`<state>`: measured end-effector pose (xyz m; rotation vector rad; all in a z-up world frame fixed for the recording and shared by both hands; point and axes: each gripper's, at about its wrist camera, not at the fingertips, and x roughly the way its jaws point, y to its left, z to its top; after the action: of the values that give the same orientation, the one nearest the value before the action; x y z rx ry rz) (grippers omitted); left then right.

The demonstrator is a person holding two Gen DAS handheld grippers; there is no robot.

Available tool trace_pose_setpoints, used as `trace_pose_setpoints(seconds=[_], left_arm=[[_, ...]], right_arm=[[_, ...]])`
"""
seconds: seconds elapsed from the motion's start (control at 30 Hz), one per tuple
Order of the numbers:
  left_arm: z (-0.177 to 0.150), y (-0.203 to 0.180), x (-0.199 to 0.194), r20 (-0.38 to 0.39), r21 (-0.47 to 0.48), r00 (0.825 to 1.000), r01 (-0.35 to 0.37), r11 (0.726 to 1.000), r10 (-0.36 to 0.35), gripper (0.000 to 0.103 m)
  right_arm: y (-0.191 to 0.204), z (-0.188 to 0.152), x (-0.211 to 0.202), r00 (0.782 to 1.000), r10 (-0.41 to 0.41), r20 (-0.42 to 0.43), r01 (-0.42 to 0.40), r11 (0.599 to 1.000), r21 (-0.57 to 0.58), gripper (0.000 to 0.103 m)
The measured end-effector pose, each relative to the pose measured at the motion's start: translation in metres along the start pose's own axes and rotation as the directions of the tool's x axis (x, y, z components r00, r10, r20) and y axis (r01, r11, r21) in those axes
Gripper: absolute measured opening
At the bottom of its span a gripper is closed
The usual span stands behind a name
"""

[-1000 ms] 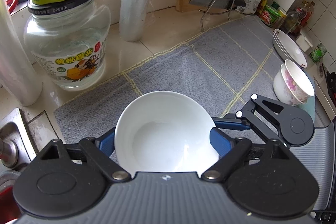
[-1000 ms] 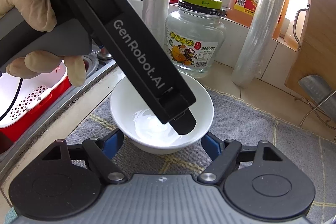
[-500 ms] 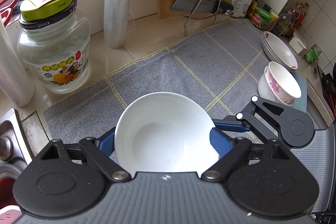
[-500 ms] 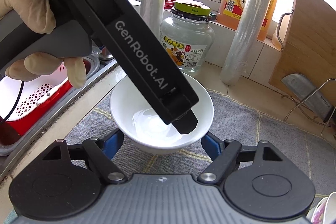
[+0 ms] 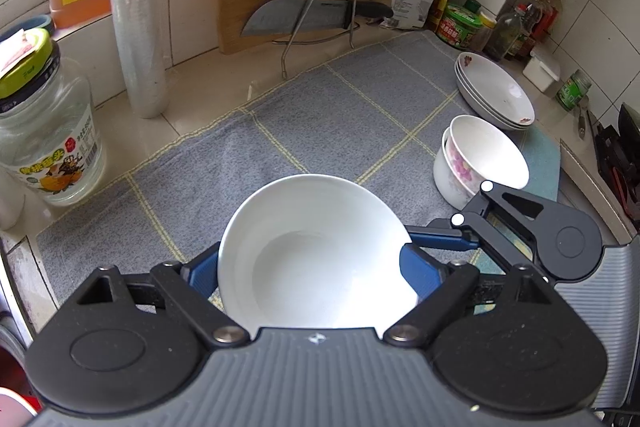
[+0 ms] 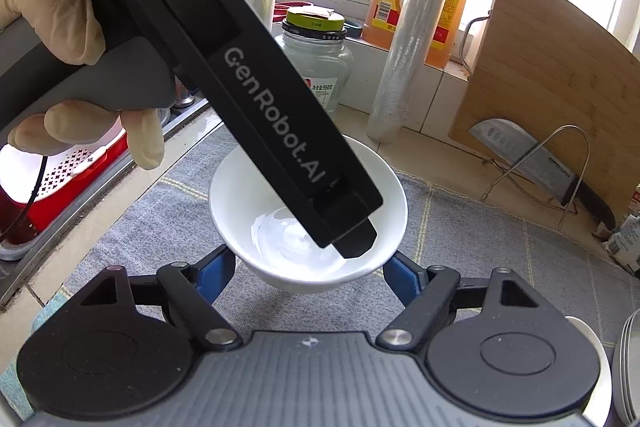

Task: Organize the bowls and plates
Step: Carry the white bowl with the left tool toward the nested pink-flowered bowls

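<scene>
Fingers (image 5: 420,263) of the left gripper (image 5: 316,267): blue pads pressed on both sides of the plain white ceramic bowl (image 5: 316,251), so it's held. Right gripper (image 6: 310,273) is less clear: its blue pads flank the same bowl low down, near the base, but contact can't be confirmed from its own view, and the left gripper's body blocks part of it. Bowl appears lifted clear of the grey checked cloth mat (image 5: 320,115). Likely destination: the stacked floral-print bowls (image 5: 480,155) at the mat's right edge, just in front of the stack of shallow white dishes (image 5: 496,95).

Risks:
- glazed rim, pinch on curved walls: bowl could slip or tilt out
- two grippers crowding one bowl: they could knock each other
- off-centre drop onto the floral stack: chip or topple it into the dishes
</scene>
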<state>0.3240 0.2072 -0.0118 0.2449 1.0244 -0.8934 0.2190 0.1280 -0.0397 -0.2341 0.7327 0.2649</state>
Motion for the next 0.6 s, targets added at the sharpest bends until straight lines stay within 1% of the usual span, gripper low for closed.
trace_pose_setpoints(seconds=[0.3, 0.6], left_arm=[[0.029, -0.048, 0.007, 0.017, 0.078, 0.999, 0.036, 0.996, -0.037, 0.091], [0.065, -0.099, 0.027, 0.019, 0.16, 0.996, 0.083, 0.984, -0.087, 0.091]], right_arm=[[-0.035, -0.016, -0.033, 0.996, -0.084, 0.008, 0.084, 0.996, 0.037, 0.084], [-0.074, -0.034, -0.06, 0.982, -0.19, -0.001, 0.19, 0.978, 0.087, 0.084]])
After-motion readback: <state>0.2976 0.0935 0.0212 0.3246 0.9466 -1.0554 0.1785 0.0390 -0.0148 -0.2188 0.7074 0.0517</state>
